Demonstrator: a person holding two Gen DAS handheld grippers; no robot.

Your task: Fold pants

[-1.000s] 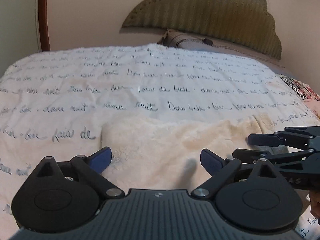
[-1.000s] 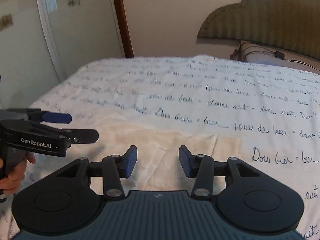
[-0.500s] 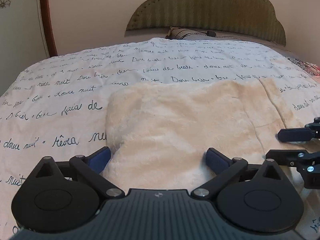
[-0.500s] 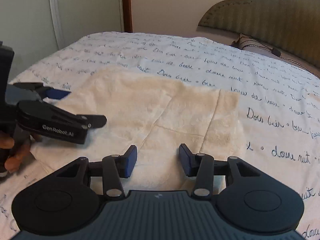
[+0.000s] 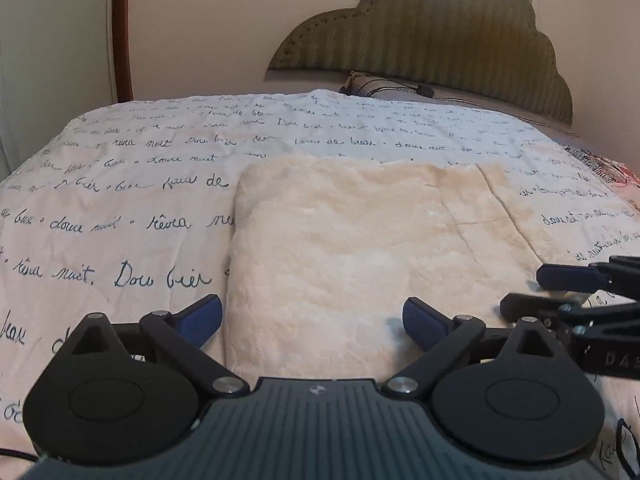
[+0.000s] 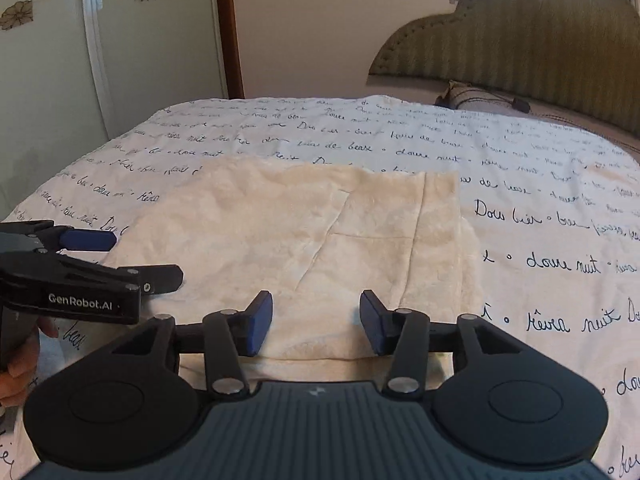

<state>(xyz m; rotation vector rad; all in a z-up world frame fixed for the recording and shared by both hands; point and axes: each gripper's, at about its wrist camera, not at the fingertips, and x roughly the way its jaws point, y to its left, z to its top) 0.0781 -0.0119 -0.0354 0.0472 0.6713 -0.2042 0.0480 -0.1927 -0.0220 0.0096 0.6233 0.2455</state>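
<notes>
Cream fleece pants (image 5: 352,240) lie folded into a flat rectangle on the script-printed bedcover (image 5: 132,216). My left gripper (image 5: 310,314) hovers over their near left corner. Its jaws stand wide and are still opening, with only cloth below them and nothing pinched. My right gripper (image 6: 316,320) hangs over the near edge of the pants (image 6: 280,232). It is partly open and its jaws are widening, without pressing on the fabric. Each gripper shows in the other's view: the right gripper (image 5: 540,290) at the right, the left gripper (image 6: 132,258) at the left, held by a hand (image 6: 16,368).
The bedcover (image 6: 540,208) spreads around the pants on all sides. A green padded headboard (image 5: 440,40) and a pillow (image 5: 372,86) stand at the far end. A flowered wardrobe door (image 6: 52,80) is at the left, and a patterned cloth (image 5: 608,168) at the bed's right edge.
Both grippers have drawn back toward the near edge of the bed, so the whole folded pants now show ahead of them. The right gripper's jaws have spread a little.
</notes>
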